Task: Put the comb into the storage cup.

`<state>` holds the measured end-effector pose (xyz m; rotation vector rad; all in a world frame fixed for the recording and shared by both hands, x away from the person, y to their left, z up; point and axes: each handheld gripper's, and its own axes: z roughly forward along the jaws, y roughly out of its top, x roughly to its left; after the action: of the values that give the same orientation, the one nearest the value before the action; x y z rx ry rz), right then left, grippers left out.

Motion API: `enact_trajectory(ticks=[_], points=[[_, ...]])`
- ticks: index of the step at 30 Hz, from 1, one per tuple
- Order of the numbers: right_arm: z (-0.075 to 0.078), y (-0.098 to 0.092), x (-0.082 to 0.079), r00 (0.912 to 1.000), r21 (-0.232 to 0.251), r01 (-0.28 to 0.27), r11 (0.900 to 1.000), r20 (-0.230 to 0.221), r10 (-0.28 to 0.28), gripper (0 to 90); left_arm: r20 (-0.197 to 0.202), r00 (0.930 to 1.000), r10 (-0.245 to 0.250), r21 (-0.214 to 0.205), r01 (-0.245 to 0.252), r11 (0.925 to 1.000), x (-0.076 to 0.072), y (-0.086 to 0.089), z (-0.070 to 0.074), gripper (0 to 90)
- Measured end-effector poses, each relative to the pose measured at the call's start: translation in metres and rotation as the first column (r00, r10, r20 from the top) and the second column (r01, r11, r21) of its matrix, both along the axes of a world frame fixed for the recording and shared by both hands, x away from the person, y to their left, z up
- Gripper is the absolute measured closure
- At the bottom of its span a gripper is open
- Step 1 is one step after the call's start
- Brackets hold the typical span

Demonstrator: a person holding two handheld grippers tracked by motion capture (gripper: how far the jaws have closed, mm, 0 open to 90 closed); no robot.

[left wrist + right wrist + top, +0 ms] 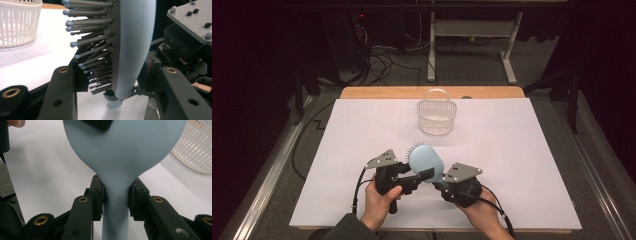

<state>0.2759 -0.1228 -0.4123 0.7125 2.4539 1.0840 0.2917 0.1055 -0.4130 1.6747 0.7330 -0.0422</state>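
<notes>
Hairbrush (426,159) (both grippers clamped) hangs mid-table (522,165).

Lab: cables (379,62), desk frame (472,35)

Both forearms enter over the desk's near edge. Left hand (379,200) grips the left gripper (424,176), which points level toward the right; its fingers (62,87) are clamped tight. Right hand (484,210) holds the right gripper (439,184), aimed toward the far left, its fingers (96,195) pressed closed on both sides of what they hold.
</notes>
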Motion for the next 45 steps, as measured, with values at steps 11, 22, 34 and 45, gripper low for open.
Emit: enact_trajectory(ticks=[11,22,34,45], points=[[0.0,0.0,0.002,0.9997,0.01,-0.008,0.9999,-0.023,0.008,68.4,0.017,0.9998,-0.005,0.008,0.005,1.0,-0.001,0.0,0.003,53.3],[0.0,-0.001,0.001,0.9996,0.02,-0.018,0.9996,-0.023,0.018,58.1,0.022,0.9996,0.019,-0.014,-0.019,0.9997,0.001,0.009,0.006,53.4],[0.001,-0.022,0.003,0.9994,0.111,-0.031,0.9933,-0.01,0.032,42.1,0.036,0.9976,0.06,-0.027,-0.059,0.9979,0.003,0.022,0.011,53.4],[0.002,-0.053,0.007,0.9997,0.194,0.015,0.9809,-0.02,-0.011,36.2,0.051,0.9954,0.081,-0.021,-0.08,0.9965,0.004,0.029,0.015,53.3]])
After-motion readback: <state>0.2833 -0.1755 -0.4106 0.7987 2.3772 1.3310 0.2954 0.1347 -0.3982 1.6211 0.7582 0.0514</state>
